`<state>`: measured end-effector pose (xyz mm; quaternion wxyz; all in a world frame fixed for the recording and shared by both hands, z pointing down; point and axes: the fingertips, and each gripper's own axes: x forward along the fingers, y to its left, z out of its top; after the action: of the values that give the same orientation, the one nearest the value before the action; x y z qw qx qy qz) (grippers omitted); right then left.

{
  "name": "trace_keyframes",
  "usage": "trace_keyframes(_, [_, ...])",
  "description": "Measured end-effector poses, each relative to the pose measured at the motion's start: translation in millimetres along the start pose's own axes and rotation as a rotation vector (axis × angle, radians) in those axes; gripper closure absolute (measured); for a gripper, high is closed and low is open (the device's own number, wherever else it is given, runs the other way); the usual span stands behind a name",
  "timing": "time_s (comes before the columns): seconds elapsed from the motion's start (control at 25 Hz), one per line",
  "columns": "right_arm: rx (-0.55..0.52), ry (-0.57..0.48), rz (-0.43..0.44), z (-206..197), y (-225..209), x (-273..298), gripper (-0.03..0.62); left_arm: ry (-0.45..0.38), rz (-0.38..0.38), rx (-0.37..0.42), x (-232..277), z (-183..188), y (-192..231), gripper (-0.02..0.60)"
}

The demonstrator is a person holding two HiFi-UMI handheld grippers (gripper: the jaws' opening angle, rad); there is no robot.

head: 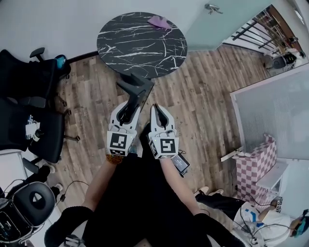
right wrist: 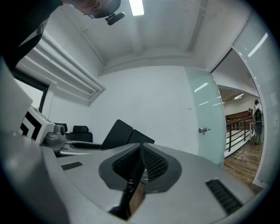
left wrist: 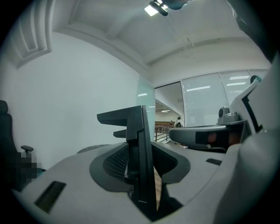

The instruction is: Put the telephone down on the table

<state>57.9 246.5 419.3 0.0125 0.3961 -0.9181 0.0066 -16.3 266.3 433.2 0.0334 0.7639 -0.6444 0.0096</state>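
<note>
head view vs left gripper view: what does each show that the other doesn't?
Head view only: the pink item on the round marble table, and the pink checkered box. Left gripper view only: the ceiling with its light, and the pads closed against the telephone. Both: the black telephone clamped in the left tongs, the right tongs alongside, a black office chair.

The left forearm (head: 99,182) and right forearm (head: 182,195) are stretched forward, side by side. The left gripper (head: 129,107) is clamped on the telephone (head: 135,86). The right gripper (head: 160,112) is closed, seemingly on nothing.
</note>
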Motion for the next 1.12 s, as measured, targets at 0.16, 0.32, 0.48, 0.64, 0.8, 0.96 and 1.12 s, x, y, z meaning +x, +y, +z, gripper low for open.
trace_keyframes(0.16, [0.026,0.000,-0.017,-11,-25,21,0.554,0.022,0.004,0.021,26,-8,6,0.422])
trace_keyframes(0.32, [0.040,-0.013,-0.007,-13,-54,53,0.554,0.031,0.027,0.039,62,-6,12,0.422])
trace_keyframes(0.48, [0.070,-0.026,-0.003,-8,-84,88,0.554,0.057,0.031,0.057,107,-1,17,0.422])
trace_keyframes(0.64, [0.103,-0.032,0.011,-3,-107,123,0.554,0.081,0.050,0.077,147,7,31,0.422])
trace_keyframes(0.8, [0.130,-0.022,0.030,-2,-129,161,0.554,0.092,0.068,0.094,184,17,44,0.422])
trace_keyframes(0.96, [0.129,-0.011,0.067,-1,-144,200,0.554,0.106,0.091,0.093,217,17,64,0.422])
trace_keyframes(1.12, [0.132,0.010,0.109,-6,-155,240,0.554,0.131,0.131,0.069,242,6,88,0.422])
